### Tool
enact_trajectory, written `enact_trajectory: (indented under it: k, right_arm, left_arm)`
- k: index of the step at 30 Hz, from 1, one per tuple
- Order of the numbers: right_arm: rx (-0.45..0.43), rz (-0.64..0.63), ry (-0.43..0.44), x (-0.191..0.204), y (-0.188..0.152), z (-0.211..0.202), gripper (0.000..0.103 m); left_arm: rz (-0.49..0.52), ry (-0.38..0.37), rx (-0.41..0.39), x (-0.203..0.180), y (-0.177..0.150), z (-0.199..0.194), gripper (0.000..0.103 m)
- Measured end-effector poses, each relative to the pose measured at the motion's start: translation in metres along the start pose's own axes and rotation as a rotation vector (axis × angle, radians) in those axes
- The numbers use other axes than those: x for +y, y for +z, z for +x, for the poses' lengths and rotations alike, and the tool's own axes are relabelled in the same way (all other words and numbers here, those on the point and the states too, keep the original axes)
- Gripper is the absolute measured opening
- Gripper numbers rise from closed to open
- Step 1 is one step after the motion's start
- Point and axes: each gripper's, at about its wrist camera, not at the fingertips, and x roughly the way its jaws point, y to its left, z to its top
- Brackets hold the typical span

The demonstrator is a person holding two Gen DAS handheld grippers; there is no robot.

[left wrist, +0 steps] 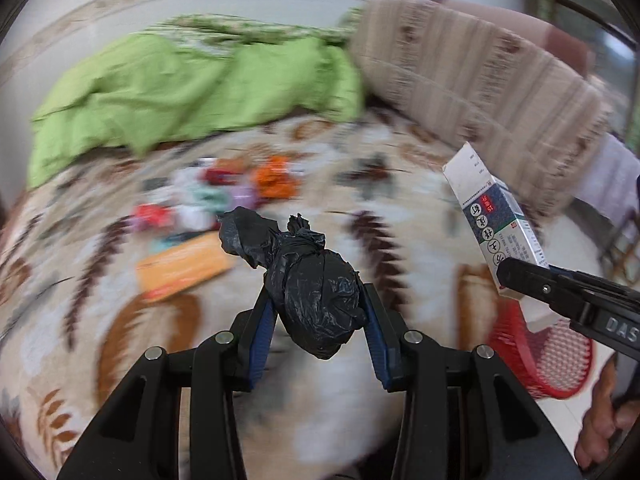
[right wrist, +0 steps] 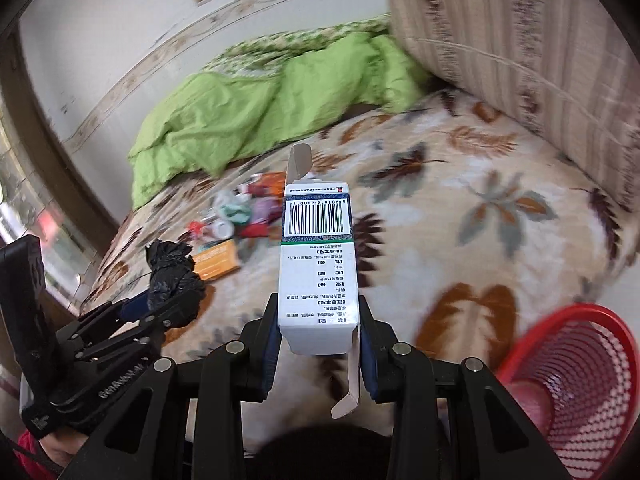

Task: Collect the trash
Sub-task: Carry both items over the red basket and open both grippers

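Two grippers are in our hands, and each one is grasping a piece of trash above the bed. Our left gripper [left wrist: 320,304] has its jaws clenched on a knotted black plastic bag [left wrist: 308,284]; the blue pads [left wrist: 262,340] press against the bag's bulging sides, the rounded bottom sags down between the fingers, and the twisted knot and a loose flap stick out past the fingertips. Our right gripper [right wrist: 318,320] is clamped on a white medicine box [right wrist: 316,256] with a blue band and a barcode. The jaws pinch the box near its lower end, so most of its length stands out beyond the fingertips, with an open flap at the far end and another flap hanging loose at the near end beside the right pad.

From the left wrist view we see the box held up at the right edge, over a red mesh basket [left wrist: 552,364] that sits at the near right of the bed. From the right wrist view the basket lies at the lower right, beside the right gripper and apart from the box.

The remaining trash pile [right wrist: 240,220] of small coloured wrappers and an orange packet [left wrist: 184,266] lies farther back on the leaf-patterned blanket [right wrist: 460,208], well apart from both jaws, in front of a crumpled green quilt [left wrist: 192,92]. A striped cushion [right wrist: 520,40] stands at the far right.
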Motion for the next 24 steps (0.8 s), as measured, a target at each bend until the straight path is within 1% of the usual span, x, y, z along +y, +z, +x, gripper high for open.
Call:
enact_trajectory:
  k: [3,6,8,10,13,16,17,18,19,20,22,24]
  right_arm:
    - [-0.017,0.076,-0.075,-0.044,-0.006,-0.032,0.036]
    - [-0.028,0.149,-0.15,-0.086,-0.014,-0.062,0.036]
    - [-0.027,0.177,-0.198,-0.108,-0.021,-0.08,0.036]
    - [-0.023,0.202,-0.242,-0.129,-0.03,-0.095,0.036]
    - [-0.009,0.236,-0.277,-0.151,-0.042,-0.108,0.036]
    - [0.008,0.265,-0.297,-0.167,-0.053,-0.114,0.037]
    - [0.018,0.272,-0.298,-0.171,-0.056,-0.113,0.039]
    - [0.03,0.279,-0.295,-0.175,-0.058,-0.112,0.042]
    - [0.04,0.294,-0.301,-0.179,-0.06,-0.112,0.047]
    - [0.041,0.3,-0.307,-0.182,-0.063,-0.113,0.05]
    - [0.039,0.302,-0.313,-0.186,-0.065,-0.116,0.05]
    - [0.026,0.297,-0.318,-0.186,-0.064,-0.118,0.051]
  left_arm:
    - [0.035,-0.101,0.028,-0.032,0.009,0.006,0.041]
    - [0.084,-0.215,0.068,-0.072,0.017,0.014,0.041]
    - [0.117,-0.279,0.088,-0.1,0.017,0.018,0.041]
    - [0.153,-0.358,0.124,-0.132,0.016,0.023,0.041]
    - [0.203,-0.426,0.175,-0.171,0.009,0.03,0.041]
    - [0.242,-0.444,0.214,-0.198,0.003,0.041,0.043]
    - [0.253,-0.442,0.222,-0.205,0.002,0.045,0.052]
    - [0.259,-0.435,0.228,-0.21,0.001,0.047,0.065]
    - [0.261,-0.424,0.233,-0.214,0.0,0.049,0.067]
    - [0.256,-0.421,0.231,-0.215,0.0,0.05,0.068]
    - [0.245,-0.428,0.23,-0.213,0.002,0.049,0.068]
    - [0.233,-0.418,0.217,-0.206,0.005,0.048,0.068]
